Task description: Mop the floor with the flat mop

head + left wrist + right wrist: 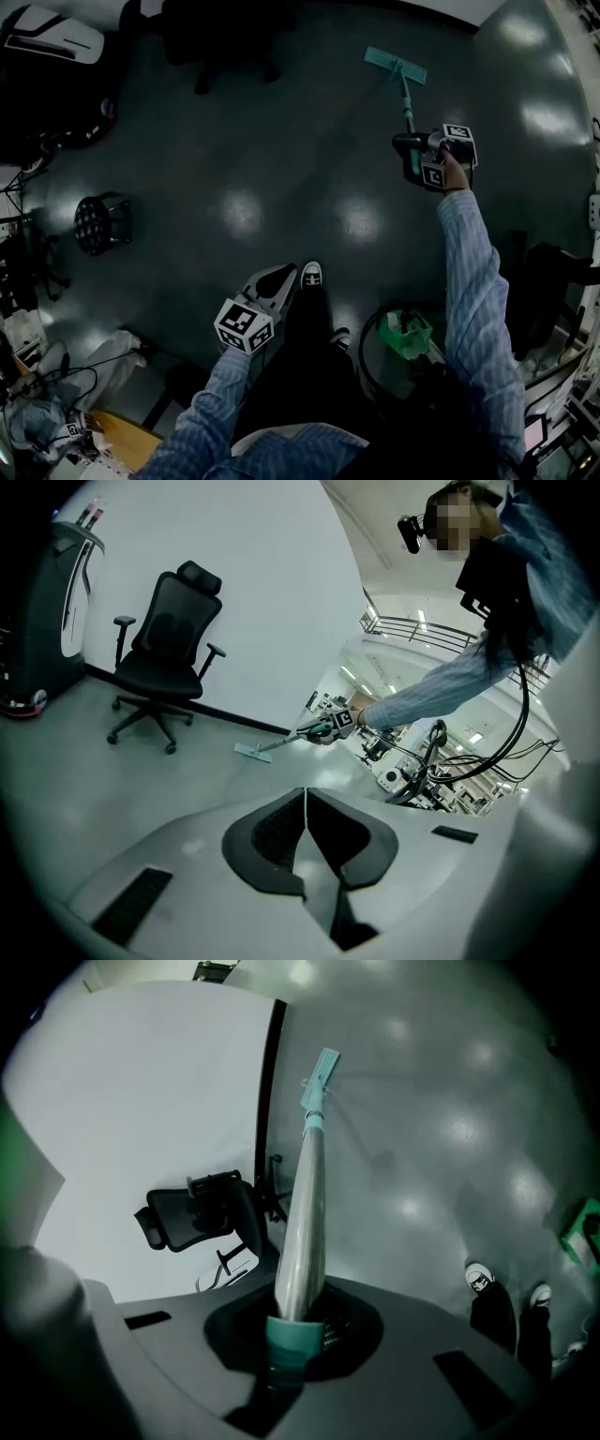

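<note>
Right gripper [295, 1330]: its own view shows the jaws clamped round the teal collar at the end of the flat mop's smooth metal handle [305, 1204].
Left gripper [305, 808]: its own view shows the dark ribbed pads meeting along one seam, with nothing between them.
Flat mop head [395, 65]: a thin teal rectangle lying on the floor [281, 159], out ahead of the outstretched right arm.
Only in the left gripper view: the mop head [253, 753] lies near the dark baseboard under the white wall [262, 592], and the handle slants up to the right gripper.
Only in the head view: the left gripper [278, 278] hangs low beside a black-and-white shoe [311, 274].
Edges: a black office chair [169, 639] stands against the wall, well apart from the mop head; a round stool [97, 222] stands at far left; a green container [405, 333] sits by the person's right side.
Open room: a wide bare stretch between chair, stool and mop.
Floor surface: dark, glossy, dotted with soft light reflections.
</note>
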Available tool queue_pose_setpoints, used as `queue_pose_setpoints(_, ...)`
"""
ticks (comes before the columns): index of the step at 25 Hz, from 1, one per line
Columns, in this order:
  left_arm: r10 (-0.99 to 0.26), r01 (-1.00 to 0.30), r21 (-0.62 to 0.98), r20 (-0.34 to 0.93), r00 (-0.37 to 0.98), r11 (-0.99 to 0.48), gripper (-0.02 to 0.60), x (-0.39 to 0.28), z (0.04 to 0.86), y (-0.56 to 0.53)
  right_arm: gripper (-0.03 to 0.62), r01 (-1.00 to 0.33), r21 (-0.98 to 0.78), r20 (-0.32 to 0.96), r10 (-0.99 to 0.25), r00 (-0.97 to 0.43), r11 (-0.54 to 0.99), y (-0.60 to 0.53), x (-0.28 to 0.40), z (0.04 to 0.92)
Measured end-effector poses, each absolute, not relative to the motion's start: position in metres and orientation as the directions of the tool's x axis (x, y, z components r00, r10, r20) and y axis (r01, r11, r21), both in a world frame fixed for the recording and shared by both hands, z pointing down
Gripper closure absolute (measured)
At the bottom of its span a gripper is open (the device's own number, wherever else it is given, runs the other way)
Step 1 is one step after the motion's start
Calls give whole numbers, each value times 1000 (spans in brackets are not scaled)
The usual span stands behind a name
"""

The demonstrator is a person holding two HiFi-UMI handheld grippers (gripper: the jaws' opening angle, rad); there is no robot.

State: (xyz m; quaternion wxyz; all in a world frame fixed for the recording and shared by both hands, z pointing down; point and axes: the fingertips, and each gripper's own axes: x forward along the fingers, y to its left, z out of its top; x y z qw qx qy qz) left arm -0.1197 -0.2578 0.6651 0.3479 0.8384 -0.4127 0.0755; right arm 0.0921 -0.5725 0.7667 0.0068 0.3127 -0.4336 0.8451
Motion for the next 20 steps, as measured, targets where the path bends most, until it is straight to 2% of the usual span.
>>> queue_pose_setpoints(9, -644, -759, 499, 427, 635, -418, 572, -123, 653, -232, 571, -356, -715, 567, -201, -799, -602, -491, 92, 768)
queue_pose_setpoints(20, -659, -752, 486, 390, 643, -446, 572, -98, 618, -165, 571, -390, -692, 560, -111, -821, -607, -289, 107, 745)
